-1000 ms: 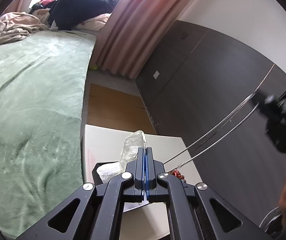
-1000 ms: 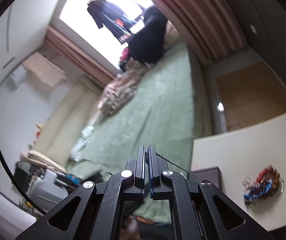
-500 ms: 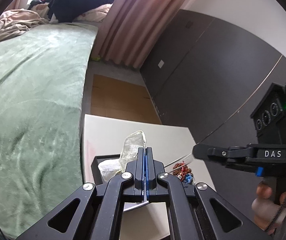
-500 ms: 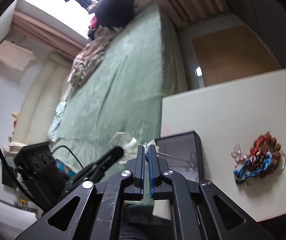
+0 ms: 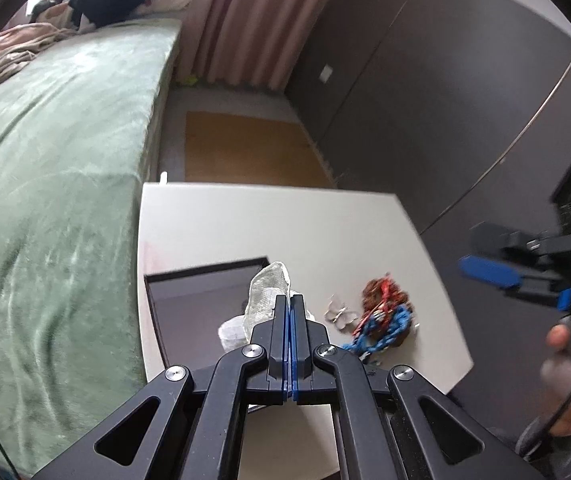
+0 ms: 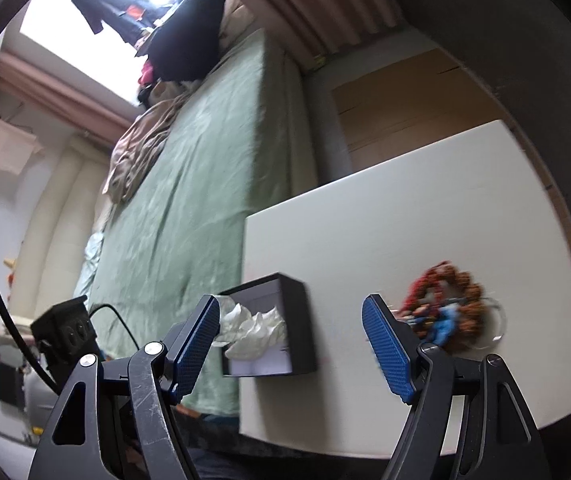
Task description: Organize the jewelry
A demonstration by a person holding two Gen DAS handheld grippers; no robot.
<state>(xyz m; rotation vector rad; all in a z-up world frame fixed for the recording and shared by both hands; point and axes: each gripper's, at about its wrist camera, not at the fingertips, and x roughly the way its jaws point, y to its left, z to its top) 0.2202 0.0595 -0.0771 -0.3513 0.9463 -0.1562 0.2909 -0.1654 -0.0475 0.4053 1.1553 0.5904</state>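
The left tool (image 5: 290, 300) is staying clenched tight, its blue pads meeting with a clear plastic bag (image 5: 266, 294) apparently pinched between them, though the tips are hiding the actual contact. The right tool (image 6: 291, 316) is spreading its jaws, with nothing lying between the blue pads.

The left wrist view is showing the open black box (image 5: 205, 296) from above, sitting at the near-left part of the white bench (image 5: 285, 220). It is also showing a hand (image 5: 565, 376) gripping the right tool's handle.

Only the right wrist view is showing crumpled white paper (image 6: 255, 330) filling the box's near end. The jewelry pile (image 6: 447, 308) of red-brown and blue beads is lying on the bench right of the box, apart from it, in both views. A green bed (image 5: 45, 184) is running alongside the bench.
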